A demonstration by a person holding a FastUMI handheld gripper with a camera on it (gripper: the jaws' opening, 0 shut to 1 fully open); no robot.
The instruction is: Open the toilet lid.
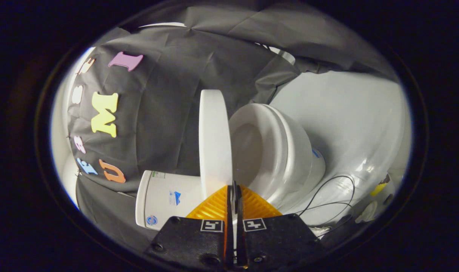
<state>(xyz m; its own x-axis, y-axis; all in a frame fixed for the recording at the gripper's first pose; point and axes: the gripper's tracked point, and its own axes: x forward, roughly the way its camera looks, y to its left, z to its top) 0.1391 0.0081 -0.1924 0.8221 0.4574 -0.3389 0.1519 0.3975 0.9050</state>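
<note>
The view is rolled sideways. The white toilet lid [214, 139] is seen edge-on, lifted away from the seat and bowl [278, 151] and standing close to the white tank [165, 204]. The open bowl shows between lid and seat rim. My gripper [234, 189] has its orange fingers [214, 207] pressed together with nothing between them. Their tips sit right at the lid's near rim, on its bowl side. Whether they touch the lid I cannot tell.
Black cloth hangs behind the tank and lid. A white glossy floor [346, 113] spreads beyond the bowl. A thin black cable [329, 196] loops on the floor beside the bowl's base, near some small items [378, 189].
</note>
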